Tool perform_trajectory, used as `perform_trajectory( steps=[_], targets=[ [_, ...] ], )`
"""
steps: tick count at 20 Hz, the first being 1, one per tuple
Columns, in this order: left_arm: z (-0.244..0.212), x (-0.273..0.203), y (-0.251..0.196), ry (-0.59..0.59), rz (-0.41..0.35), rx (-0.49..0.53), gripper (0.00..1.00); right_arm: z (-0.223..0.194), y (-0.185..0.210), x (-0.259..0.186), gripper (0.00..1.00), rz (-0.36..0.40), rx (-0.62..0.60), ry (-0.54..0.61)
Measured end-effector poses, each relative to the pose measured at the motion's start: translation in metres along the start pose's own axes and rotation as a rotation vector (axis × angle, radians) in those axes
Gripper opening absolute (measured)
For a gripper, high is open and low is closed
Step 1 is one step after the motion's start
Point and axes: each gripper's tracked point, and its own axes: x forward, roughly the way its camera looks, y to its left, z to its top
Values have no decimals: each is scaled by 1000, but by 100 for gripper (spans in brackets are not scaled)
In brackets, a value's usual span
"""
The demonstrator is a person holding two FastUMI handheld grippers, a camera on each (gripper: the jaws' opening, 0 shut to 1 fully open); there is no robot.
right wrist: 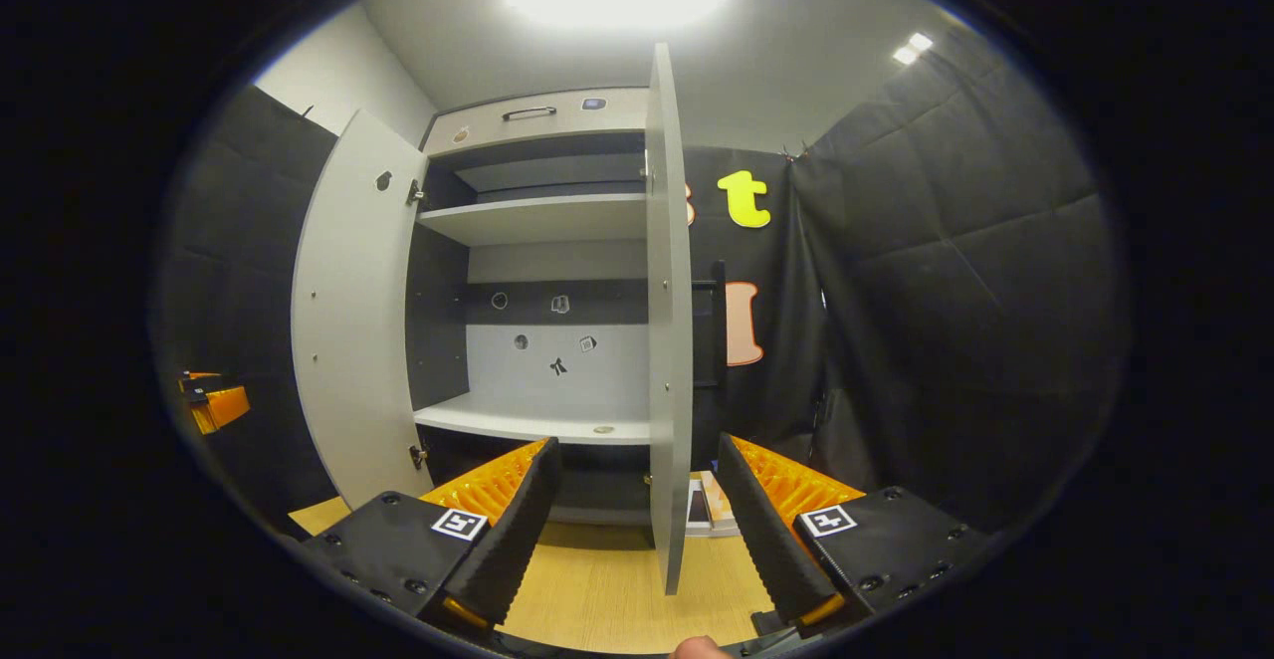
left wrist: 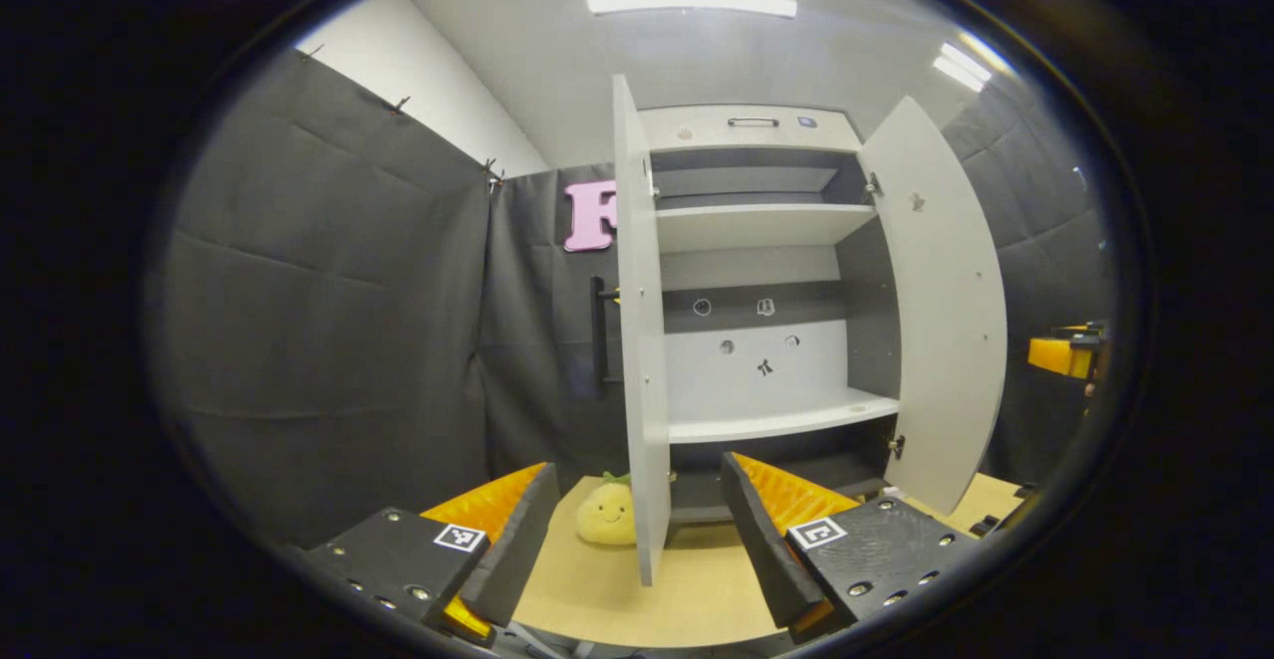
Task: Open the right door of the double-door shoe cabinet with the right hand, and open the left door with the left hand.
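The grey double-door shoe cabinet (left wrist: 761, 226) stands with both doors swung wide, its shelves bare. In the left gripper view the left door (left wrist: 640, 340) is seen edge-on, with its black handle (left wrist: 599, 330) behind it. My left gripper (left wrist: 637, 505) is open, its fingers either side of that door's lower edge without touching it. The right door (left wrist: 941, 311) hangs open on the right. In the right gripper view the right door (right wrist: 669, 321) is edge-on with my right gripper (right wrist: 637, 485) open around its bottom edge. The left door (right wrist: 353, 321) stands open at the left of the cabinet (right wrist: 537, 216).
A yellow plush toy (left wrist: 607, 513) sits on the wooden table (left wrist: 607, 594) by the left door's foot. Flat items (right wrist: 712, 505) lie on the table (right wrist: 597, 589) beside the right door. Each view catches the other gripper at its rim (left wrist: 1065, 352) (right wrist: 214, 402). Black cloth walls close both sides.
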Motion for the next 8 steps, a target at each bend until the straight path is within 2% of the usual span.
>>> perform_trajectory(
  steps=[8],
  targets=[
    [1,1,-1,3,-4,13,94,0,-1,-1,98,-1,-4,-3]
  ],
)
